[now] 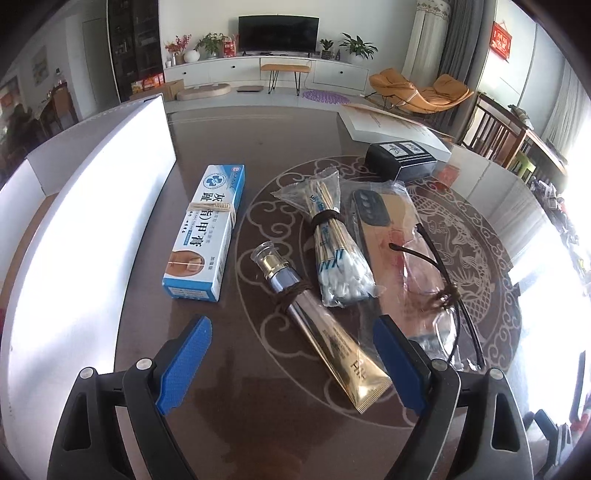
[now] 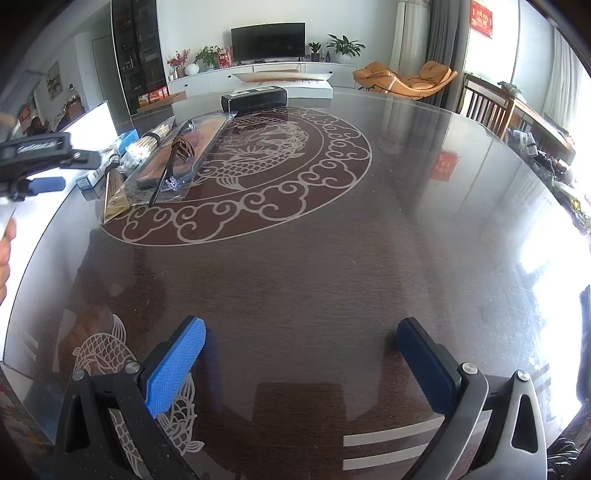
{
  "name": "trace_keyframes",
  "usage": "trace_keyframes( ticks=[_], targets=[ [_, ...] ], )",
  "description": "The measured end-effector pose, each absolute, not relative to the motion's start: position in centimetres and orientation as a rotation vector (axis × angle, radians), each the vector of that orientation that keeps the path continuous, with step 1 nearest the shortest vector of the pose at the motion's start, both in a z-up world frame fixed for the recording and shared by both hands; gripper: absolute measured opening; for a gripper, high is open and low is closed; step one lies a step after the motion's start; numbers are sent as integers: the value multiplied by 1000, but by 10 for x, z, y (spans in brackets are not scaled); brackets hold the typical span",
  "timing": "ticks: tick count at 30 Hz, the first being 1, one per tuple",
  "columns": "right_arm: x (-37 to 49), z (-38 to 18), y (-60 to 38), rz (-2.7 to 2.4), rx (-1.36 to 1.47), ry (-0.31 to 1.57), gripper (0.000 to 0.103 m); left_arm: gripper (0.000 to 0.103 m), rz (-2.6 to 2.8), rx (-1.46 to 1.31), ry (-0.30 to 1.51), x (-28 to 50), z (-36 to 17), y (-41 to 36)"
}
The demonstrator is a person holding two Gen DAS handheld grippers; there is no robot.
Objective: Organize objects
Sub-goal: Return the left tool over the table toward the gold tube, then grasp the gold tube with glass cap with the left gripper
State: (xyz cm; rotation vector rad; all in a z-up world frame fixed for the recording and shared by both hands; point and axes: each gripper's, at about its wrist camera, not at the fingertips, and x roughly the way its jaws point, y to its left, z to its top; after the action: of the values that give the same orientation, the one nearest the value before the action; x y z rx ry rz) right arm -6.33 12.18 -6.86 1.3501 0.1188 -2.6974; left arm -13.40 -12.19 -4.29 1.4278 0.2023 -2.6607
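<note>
Right now the left gripper [image 1: 291, 365] hangs over the table [image 1: 258, 398] with its blue pads [image 1: 184, 363] wide apart and nothing pressed between them. The flat tail of the gold tube [image 1: 332, 347] lies on the table in the gap between the pads, but they do not touch it.

Just left of the gold tube lies a blue and white box [image 1: 208, 230] with a band around it. Just right of the tube is a bag of cotton swabs [image 1: 334, 240], tied with a brown cord. Right of that is a clear bag with a phone case [image 1: 384, 236] inside, and a pair of glasses [image 1: 436, 284] rests on top. The near end of that bag is hidden behind the right pad. Far behind the tube sits a dark box [image 1: 400, 160]. Left of the tube stands a big white box [image 1: 92, 221], cut off by the edge of the view.

The right gripper [image 2: 301, 363] is open too and holds nothing, over a bare part of the table, well apart from the tube.

The table is dark, shiny wood with pale swirls and fish drawn on it. The room behind has a TV [image 1: 277, 34], plants and an orange chair [image 1: 417, 92].
</note>
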Motion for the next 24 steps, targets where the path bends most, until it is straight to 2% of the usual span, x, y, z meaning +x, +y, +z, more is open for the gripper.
trace_keyframes(
  ticks=[8, 11, 16, 18, 20, 22, 24],
  targets=[
    [-63, -69, 122, -2697, 1350, 119, 103, 89, -2577, 1522, 202, -154, -75, -125],
    [-63, -69, 122, -2697, 1350, 119, 103, 91, -2570, 1504, 123, -160, -78, -119],
    [-63, -69, 122, -2697, 1349, 119, 103, 94, -2565, 1502, 133, -165, -79, -119],
    [-63, -69, 122, -2697, 1349, 119, 103, 86, -2583, 1484, 128, -161, -78, -118],
    [-63, -69, 122, -2697, 1349, 119, 103, 56, -2622, 1459, 107, -154, -74, -116],
    [-63, -69, 122, -2697, 1349, 119, 103, 41, -2644, 1459, 90, -147, -71, -115],
    [-63, -69, 122, -2696, 1349, 119, 103, 35, -2663, 1460, 93, -139, -71, -114]
  ],
)
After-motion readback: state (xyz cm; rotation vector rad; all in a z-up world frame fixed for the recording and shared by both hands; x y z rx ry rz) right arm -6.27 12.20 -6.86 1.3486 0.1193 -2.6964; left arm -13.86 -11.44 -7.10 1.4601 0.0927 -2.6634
